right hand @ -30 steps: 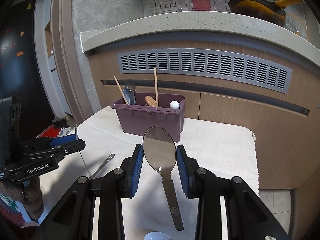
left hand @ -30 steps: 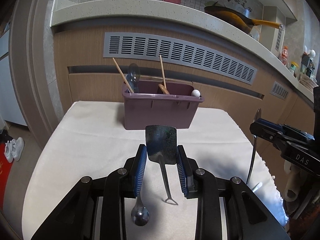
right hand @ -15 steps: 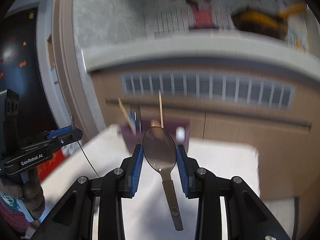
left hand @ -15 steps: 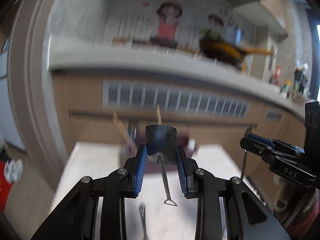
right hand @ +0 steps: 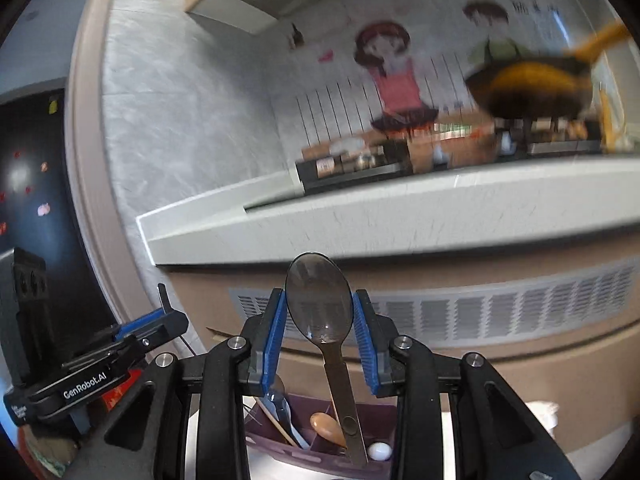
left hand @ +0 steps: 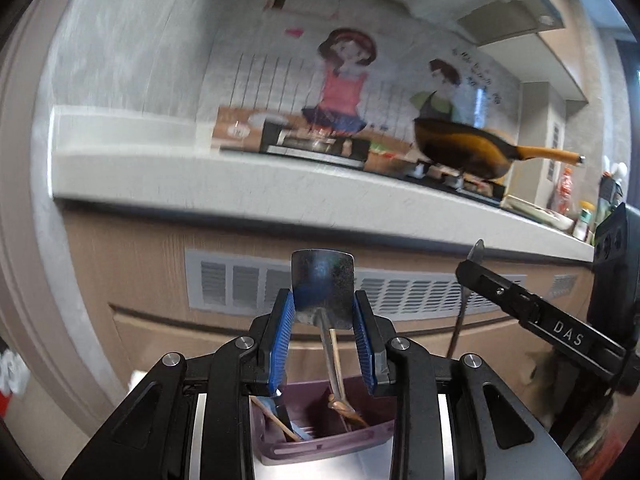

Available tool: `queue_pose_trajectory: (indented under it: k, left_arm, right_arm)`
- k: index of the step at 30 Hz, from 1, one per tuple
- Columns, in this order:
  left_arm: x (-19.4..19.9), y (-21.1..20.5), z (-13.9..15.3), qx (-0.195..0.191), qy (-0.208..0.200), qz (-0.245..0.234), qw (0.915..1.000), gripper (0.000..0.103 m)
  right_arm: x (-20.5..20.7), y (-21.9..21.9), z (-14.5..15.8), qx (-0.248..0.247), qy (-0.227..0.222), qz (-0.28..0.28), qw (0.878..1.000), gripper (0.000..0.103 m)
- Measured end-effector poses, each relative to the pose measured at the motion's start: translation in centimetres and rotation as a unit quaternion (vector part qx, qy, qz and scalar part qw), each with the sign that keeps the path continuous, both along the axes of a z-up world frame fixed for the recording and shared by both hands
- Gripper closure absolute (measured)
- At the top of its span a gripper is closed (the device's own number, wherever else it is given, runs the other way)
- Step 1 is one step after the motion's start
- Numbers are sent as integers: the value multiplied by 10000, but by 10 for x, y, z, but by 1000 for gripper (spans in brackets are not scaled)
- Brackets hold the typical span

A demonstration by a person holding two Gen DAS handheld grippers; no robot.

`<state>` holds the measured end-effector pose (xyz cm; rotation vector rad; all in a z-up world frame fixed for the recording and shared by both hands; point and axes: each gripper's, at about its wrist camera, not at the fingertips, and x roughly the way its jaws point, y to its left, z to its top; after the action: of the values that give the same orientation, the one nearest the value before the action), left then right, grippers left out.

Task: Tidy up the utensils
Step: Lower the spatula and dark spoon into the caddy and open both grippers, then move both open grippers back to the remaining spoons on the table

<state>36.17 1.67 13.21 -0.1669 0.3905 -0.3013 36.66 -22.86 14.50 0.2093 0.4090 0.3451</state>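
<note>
Two utensils held blade-up above the purple caddy.

The left gripper (left hand: 323, 332) is clamped on the blade of a small metal spatula (left hand: 322, 289); its long axis runs near vertical, blade up, thin handle hanging down toward the purple caddy (left hand: 320, 446) just below. The right gripper (right hand: 319, 334) is clenched on the bowl of a translucent dark spoon (right hand: 319, 300), bowl up, flat handle pointing down and slightly right over the same caddy (right hand: 320, 460). Inside the caddy, left to right: a chopstick and clear spoon in the left compartment, a wooden spoon (right hand: 327, 424) mid, a white ball (right hand: 379, 451) at the right end.
</note>
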Motion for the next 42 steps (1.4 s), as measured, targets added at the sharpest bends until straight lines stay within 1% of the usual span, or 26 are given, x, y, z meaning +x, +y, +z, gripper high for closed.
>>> queue_pose_trajectory:
  k: [3, 7, 9, 10, 11, 13, 14, 17, 20, 22, 24, 26, 27, 28, 29, 30, 31, 32, 36, 38, 39, 41, 42]
  left_arm:
    - [19, 0, -21, 14, 237, -46, 9997, 72]
    - [36, -3, -47, 4, 481, -131, 9988, 72]
    - [43, -6, -61, 44, 653, -233, 9976, 72]
    - [46, -10, -70, 89, 767, -334, 9965, 70]
    - [49, -13, -78, 122, 865, -486, 9950, 68]
    - [49, -20, -87, 208, 1003, -610, 9929, 52]
    - [47, -22, -88, 240, 1018, -610, 9926, 51]
    - [29, -24, -83, 314, 957, -586, 9932, 50]
    - [4, -16, -76, 394, 894, -373, 9945, 48]
    - [-16, -11, -78, 476, 996, -222, 9936, 47]
    - [-37, -6, -86, 494, 1144, -156, 9921, 47]
    - [-61, 0, -98, 480, 1374, -129, 9893, 47]
    - [-74, 1, -106, 425, 1514, -120, 9875, 47]
    - [-83, 2, -113, 370, 1609, -134, 9862, 47]
    - [-92, 2, -119, 309, 1721, -156, 9845, 47]
    - [-101, 2, -126, 242, 1834, -180, 9826, 47]
    - [-112, 1, -133, 197, 1931, -233, 9807, 47]
    - [-120, -1, -138, 206, 2006, -277, 9791, 47]
    - [-148, -7, -155, 417, 2265, -360, 9724, 47]
    - [-158, -6, -162, 499, 2394, -383, 9689, 47]
    - [-162, -3, -165, 506, 2452, -348, 9675, 47]
    - [-165, 4, -171, 448, 2573, -237, 9650, 47]
    - [-166, 8, -175, 404, 2633, -185, 9637, 47]
  right_arm:
    - [21, 7, -20, -69, 130, -24, 9999, 71]
    - [35, 12, -47, -234, 310, -81, 9992, 71]
    - [38, 10, -66, -263, 530, -23, 9982, 70]
    - [38, 9, -72, -279, 635, 27, 9976, 70]
    - [39, 6, -84, -293, 840, 136, 9959, 68]
    - [40, 1, -96, -281, 1124, 177, 9931, 64]
    - [38, -3, -99, -292, 1209, 118, 9922, 64]
    - [18, -12, -90, -414, 1119, 25, 9929, 64]
    - [-20, -13, -70, -818, 863, 135, 9928, 61]
    - [-47, -12, -63, -1202, 848, 367, 9884, 60]
    - [-77, -9, -66, -1641, 968, 741, 9789, 60]
    - [-104, -5, -75, -2023, 1185, 1163, 9651, 60]
    - [-123, -4, -84, -2271, 1316, 1370, 9552, 60]
    - [-144, -3, -95, -2571, 1368, 1439, 9458, 60]
    - [-156, -1, -102, -2790, 1372, 1438, 9395, 60]
    - [-175, -1, -113, -3090, 1402, 1473, 9291, 60]
    - [-189, -3, -120, -3241, 1453, 1545, 9219, 60]
    - [-205, -7, -129, -3312, 1568, 1673, 9153, 61]
    - [-236, -24, -148, -3174, 1926, 2039, 9059, 61]
    - [-245, -27, -158, -3283, 2005, 2133, 8981, 61]
    - [-247, -27, -165, -3373, 2074, 2176, 8921, 61]
    - [-250, -25, -178, -3584, 2172, 2221, 8803, 61]
    - [-246, -23, -181, -3679, 2178, 2216, 8764, 61]
